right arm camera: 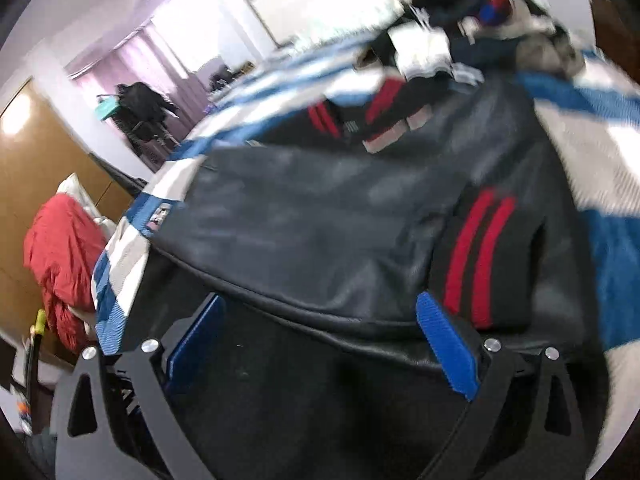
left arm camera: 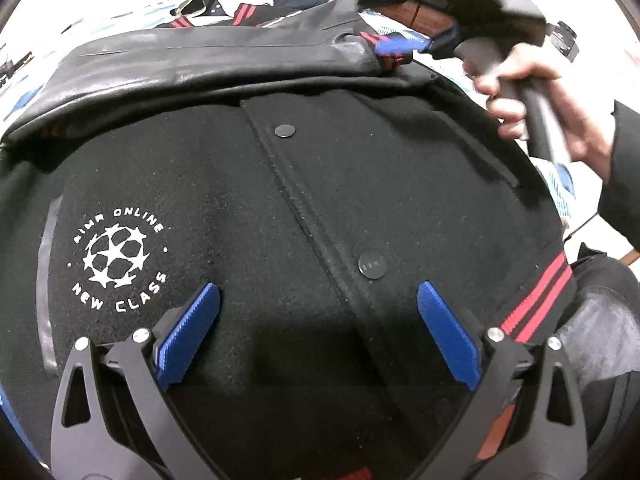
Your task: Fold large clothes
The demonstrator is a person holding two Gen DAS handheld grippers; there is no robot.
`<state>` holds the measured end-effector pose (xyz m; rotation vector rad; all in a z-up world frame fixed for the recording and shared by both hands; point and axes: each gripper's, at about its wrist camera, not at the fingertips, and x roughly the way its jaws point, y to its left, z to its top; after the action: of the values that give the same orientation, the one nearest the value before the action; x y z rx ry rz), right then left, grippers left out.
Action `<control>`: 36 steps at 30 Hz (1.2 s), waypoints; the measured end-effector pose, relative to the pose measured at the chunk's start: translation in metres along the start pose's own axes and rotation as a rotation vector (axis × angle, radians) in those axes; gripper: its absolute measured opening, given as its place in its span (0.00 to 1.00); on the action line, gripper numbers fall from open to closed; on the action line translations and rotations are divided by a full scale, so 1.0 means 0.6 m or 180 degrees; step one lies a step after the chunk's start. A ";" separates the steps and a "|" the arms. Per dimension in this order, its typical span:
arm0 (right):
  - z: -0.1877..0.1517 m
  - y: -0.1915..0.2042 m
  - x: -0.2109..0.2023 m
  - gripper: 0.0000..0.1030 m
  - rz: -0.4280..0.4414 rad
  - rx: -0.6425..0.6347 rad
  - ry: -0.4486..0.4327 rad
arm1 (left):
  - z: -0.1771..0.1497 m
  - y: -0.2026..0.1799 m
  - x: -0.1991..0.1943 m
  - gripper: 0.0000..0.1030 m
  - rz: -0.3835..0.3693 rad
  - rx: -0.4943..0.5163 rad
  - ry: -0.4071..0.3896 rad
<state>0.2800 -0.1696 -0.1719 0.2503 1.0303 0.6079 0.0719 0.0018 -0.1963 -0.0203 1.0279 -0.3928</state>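
Across the bed (right arm camera: 608, 248), with its blue and white cover, a black varsity jacket (left arm camera: 248, 208) lies front up, one leather sleeve (right arm camera: 320, 216) folded over it. Only the right wrist view shows the room beyond: a heap of clothes (right arm camera: 472, 36) and a red bundle (right arm camera: 60, 256). Only the left view shows the white logo (left arm camera: 118, 258), the snaps (left arm camera: 373, 265) and the right gripper (left arm camera: 430, 44) in its hand (left arm camera: 540, 92). Both the left gripper (left arm camera: 318, 336) and the right have their jaws apart, empty.

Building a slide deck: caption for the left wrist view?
Open left gripper hovers over a black varsity jacket near its white logo.
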 end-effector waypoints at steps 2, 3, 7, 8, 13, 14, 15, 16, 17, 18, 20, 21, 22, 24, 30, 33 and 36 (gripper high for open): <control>-0.003 -0.024 0.018 0.85 -0.0071 0.0098 0.0016 | -0.001 0.002 0.000 0.94 -0.0025 -0.0029 -0.0013; 0.000 -0.031 0.028 0.83 -0.0104 0.0098 0.0042 | -0.001 0.001 -0.001 0.94 -0.0022 -0.0022 -0.0013; 0.016 -0.057 0.056 0.76 -0.0275 0.0101 0.0107 | -0.002 0.002 0.002 0.94 -0.0070 -0.0044 -0.0030; 0.026 -0.065 0.058 0.76 -0.0271 0.0173 0.0120 | -0.002 0.003 0.003 0.94 -0.0087 -0.0054 -0.0035; 0.028 -0.050 0.050 0.76 -0.0342 0.0171 0.0206 | 0.002 0.005 0.006 0.94 -0.0131 -0.0063 -0.0030; 0.022 -0.039 0.037 0.76 -0.0337 0.0124 0.0185 | 0.000 0.004 0.004 0.94 -0.0133 -0.0065 -0.0030; 0.015 -0.030 0.023 0.81 -0.0316 0.0099 0.0147 | 0.000 0.004 0.003 0.94 -0.0138 -0.0065 -0.0036; 0.004 -0.021 0.007 0.92 -0.0283 0.0086 0.0113 | 0.000 0.003 0.002 0.94 -0.0142 -0.0060 -0.0041; -0.015 -0.011 -0.011 0.94 -0.0224 0.0077 0.0085 | 0.000 0.002 0.002 0.94 -0.0147 -0.0053 -0.0044; -0.041 -0.001 -0.027 0.94 -0.0152 0.0075 0.0084 | 0.000 0.002 0.001 0.94 -0.0157 -0.0046 -0.0044; -0.095 0.017 -0.047 0.94 -0.0115 0.0078 0.0139 | 0.001 0.005 0.001 0.94 -0.0167 -0.0048 -0.0046; -0.123 0.027 -0.054 0.94 -0.0115 0.0070 0.0177 | -0.001 0.007 0.000 0.94 -0.0174 -0.0059 -0.0062; -0.162 0.041 -0.064 0.94 -0.0128 0.0052 0.0237 | -0.003 0.007 -0.002 0.94 -0.0174 -0.0080 -0.0087; -0.216 0.059 -0.081 0.94 -0.0118 0.0024 0.0298 | -0.008 0.005 -0.008 0.94 -0.0152 -0.0088 -0.0136; -0.346 0.101 -0.147 0.94 -0.0092 -0.0133 0.0382 | -0.056 -0.005 -0.048 0.94 -0.0157 -0.0041 -0.0364; -0.370 0.116 -0.173 0.94 -0.0144 -0.0255 0.0274 | -0.087 0.003 -0.079 0.94 -0.0152 -0.0131 -0.0498; -0.384 0.107 -0.184 0.94 -0.0127 -0.0169 0.0199 | -0.114 0.022 -0.111 0.94 -0.0210 -0.0372 -0.0613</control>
<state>0.0184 -0.2008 -0.1779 0.1646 1.0753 0.6091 -0.0113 0.0470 -0.1796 -0.1940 0.8603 -0.3824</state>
